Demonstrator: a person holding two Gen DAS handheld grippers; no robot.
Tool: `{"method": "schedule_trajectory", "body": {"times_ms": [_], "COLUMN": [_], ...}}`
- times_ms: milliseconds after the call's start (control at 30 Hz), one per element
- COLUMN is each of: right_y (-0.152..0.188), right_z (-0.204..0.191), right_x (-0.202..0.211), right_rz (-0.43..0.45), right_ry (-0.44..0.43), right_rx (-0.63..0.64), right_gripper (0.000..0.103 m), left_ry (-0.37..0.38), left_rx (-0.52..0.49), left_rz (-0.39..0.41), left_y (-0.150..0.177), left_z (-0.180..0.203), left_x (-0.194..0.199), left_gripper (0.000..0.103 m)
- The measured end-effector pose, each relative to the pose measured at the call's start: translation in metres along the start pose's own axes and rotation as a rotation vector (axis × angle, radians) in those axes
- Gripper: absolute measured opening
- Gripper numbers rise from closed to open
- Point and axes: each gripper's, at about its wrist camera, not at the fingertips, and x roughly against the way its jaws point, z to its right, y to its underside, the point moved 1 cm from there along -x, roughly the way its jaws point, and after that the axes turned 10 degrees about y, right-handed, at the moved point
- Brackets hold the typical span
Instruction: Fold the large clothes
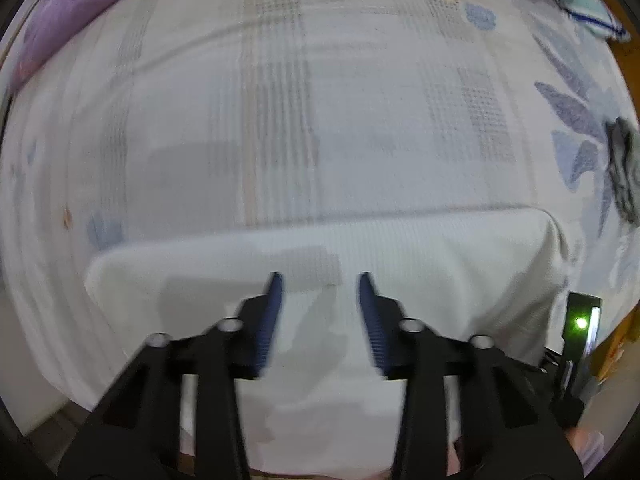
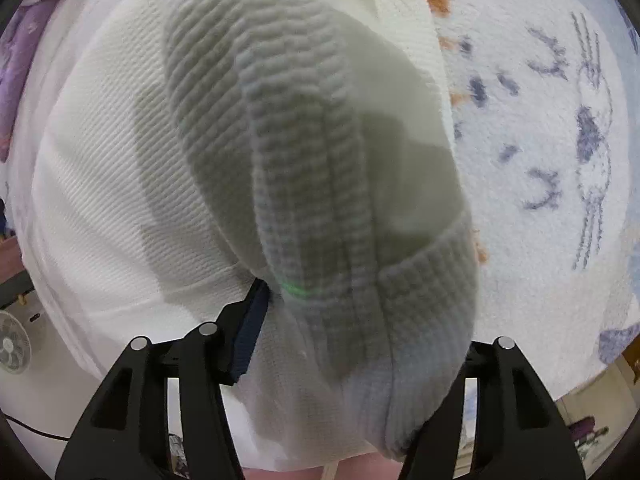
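Observation:
A large white waffle-knit garment [image 1: 320, 256] lies folded on the bed near its front edge. My left gripper [image 1: 320, 284] hovers over it, jaws open and empty. In the right wrist view the same garment [image 2: 120, 184] fills the frame. A ribbed cuff and sleeve [image 2: 320, 200] hang bunched over my right gripper [image 2: 320, 300]. Its left fingertip [image 2: 256, 304] presses against the cloth; the right finger is hidden by the fabric. The gripper is shut on the sleeve.
The bed has a pale checked sheet [image 1: 280, 100]. A purple floral quilt [image 1: 80, 4] lies at the far edge. A white blanket with blue prints [image 2: 540, 160] lies right of the garment. A small fan [image 2: 14, 342] stands low at left.

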Motion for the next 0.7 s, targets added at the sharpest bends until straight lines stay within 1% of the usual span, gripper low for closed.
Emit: {"method": "schedule_trajectory", "body": {"times_ms": [67, 133, 167, 200, 233, 267, 300, 333, 400, 433, 467, 500, 533, 600, 633, 667, 700], "right_y": [0.001, 0.003, 0.006, 0.021, 0.022, 0.024, 0.027, 0.03, 0.038, 0.036, 0.035, 0.035, 0.031, 0.037, 0.038, 0.042, 0.043], "right_z": [0.0, -0.009, -0.013, -0.022, -0.019, -0.019, -0.024, -0.025, -0.028, -0.025, -0.038, -0.062, -0.065, -0.065, -0.065, -0.066, -0.067], "right_x": [0.0, -0.002, -0.004, -0.01, -0.009, -0.009, -0.009, -0.01, -0.01, -0.008, -0.004, -0.003, -0.006, -0.004, -0.004, -0.004, -0.004], "right_rz": [0.01, 0.022, 0.03, 0.039, 0.047, 0.054, 0.061, 0.063, 0.064, 0.065, 0.067, 0.073, 0.079, 0.093, 0.098, 0.1, 0.097], "right_ry": [0.012, 0.01, 0.007, 0.008, 0.011, 0.014, 0.017, 0.017, 0.027, 0.033, 0.038, 0.042, 0.044, 0.037, 0.035, 0.033, 0.035], "right_rx": [-0.012, -0.023, -0.028, -0.029, -0.028, -0.029, -0.033, -0.038, -0.049, -0.053, -0.057, -0.058, -0.056, -0.054, -0.052, -0.05, -0.05], "right_gripper": [0.057, 0.059, 0.06, 0.06, 0.06, 0.06, 0.06, 0.06, 0.06, 0.06, 0.061, 0.062, 0.062, 0.062, 0.062, 0.062, 0.062], "left_ry": [0.034, 0.064, 0.073, 0.093, 0.122, 0.151, 0.17, 0.18, 0.157, 0.134, 0.114, 0.106, 0.116, 0.138, 0.13, 0.1, 0.104], "left_rx": [0.017, 0.056, 0.063, 0.076, 0.109, 0.167, 0.189, 0.182, 0.12, 0.096, 0.093, 0.099, 0.121, 0.219, 0.194, 0.176, 0.181], "left_rz": [-0.057, -0.16, -0.185, -0.198, -0.19, -0.232, -0.261, -0.3, -0.348, -0.379, -0.397, -0.395, -0.384, -0.41, -0.408, -0.431, -0.454], "left_y": [-0.01, -0.017, -0.018, -0.019, -0.022, -0.025, -0.025, -0.022, -0.011, -0.002, 0.003, 0.008, 0.007, 0.004, 0.011, 0.024, 0.039], "left_z": [-0.005, -0.015, -0.02, -0.027, -0.033, -0.039, -0.041, -0.04, -0.03, -0.027, -0.027, -0.031, -0.034, -0.042, -0.039, -0.034, -0.03], "left_x": [-0.018, -0.058, -0.074, -0.091, -0.091, -0.089, -0.084, -0.077, -0.07, -0.078, -0.088, -0.108, -0.116, -0.113, -0.103, -0.094, -0.089], "left_gripper": [0.004, 0.004, 0.004, 0.004, 0.004, 0.002, 0.001, 0.0, 0.0, 0.0, 0.0, 0.002, 0.002, 0.0, 0.0, 0.0, 0.0]}}
